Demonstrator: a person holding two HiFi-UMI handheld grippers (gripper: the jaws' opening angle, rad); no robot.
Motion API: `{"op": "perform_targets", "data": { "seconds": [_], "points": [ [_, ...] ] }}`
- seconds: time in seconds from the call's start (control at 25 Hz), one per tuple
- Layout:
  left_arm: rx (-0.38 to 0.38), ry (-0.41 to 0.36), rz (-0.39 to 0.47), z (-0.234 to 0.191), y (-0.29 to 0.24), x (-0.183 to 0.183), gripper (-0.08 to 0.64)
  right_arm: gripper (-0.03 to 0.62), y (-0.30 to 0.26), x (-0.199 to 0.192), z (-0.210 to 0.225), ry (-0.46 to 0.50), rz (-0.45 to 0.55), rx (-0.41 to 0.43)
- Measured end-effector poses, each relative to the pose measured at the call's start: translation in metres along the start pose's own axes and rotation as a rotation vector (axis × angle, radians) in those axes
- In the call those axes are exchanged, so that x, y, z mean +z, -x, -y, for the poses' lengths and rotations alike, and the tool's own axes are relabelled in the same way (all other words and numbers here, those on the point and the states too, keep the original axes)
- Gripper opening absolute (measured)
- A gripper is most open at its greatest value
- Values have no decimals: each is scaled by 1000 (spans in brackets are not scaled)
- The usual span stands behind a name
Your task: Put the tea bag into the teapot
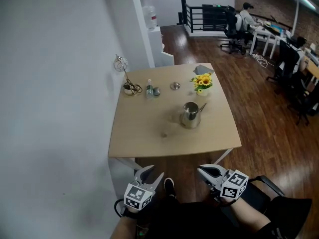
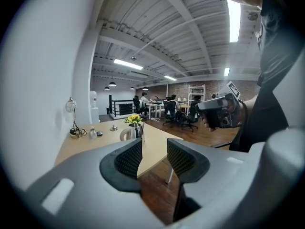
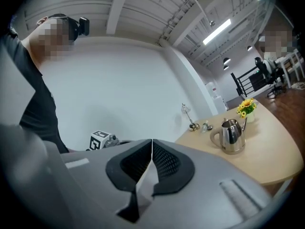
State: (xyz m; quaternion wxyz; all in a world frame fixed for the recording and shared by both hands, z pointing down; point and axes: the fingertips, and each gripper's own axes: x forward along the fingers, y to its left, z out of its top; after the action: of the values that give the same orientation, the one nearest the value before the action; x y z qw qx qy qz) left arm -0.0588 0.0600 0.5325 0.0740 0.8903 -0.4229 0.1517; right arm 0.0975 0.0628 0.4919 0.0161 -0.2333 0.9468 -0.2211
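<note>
Teapot (image 1: 190,115): steel, upright on wooden table (image 1: 144,136), right of middle, spout toward yellow flowers (image 1: 202,82).
Pale speck (image 1: 163,133): on the tabletop near the teapot, toward the near left; too small to tell whether tea bag.
Left gripper (image 2: 155,149): jaws released, standing apart, nothing between; held short of the table's near edge.
Right gripper (image 3: 151,146): jaws clenched, tips meeting, nothing seen gripped; well apart from teapot.
Far side of table: small bottle (image 1: 148,88), coiled cable (image 1: 130,87).
</note>
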Motion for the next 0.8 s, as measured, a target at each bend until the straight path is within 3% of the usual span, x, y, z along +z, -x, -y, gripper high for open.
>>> {"op": "perform_targets", "data": {
  "seconds": [0.8],
  "points": [
    [-131, 23, -42, -198, -111, 5, 163, 35, -200, 41, 134, -22, -75, -83]
  ]
}}
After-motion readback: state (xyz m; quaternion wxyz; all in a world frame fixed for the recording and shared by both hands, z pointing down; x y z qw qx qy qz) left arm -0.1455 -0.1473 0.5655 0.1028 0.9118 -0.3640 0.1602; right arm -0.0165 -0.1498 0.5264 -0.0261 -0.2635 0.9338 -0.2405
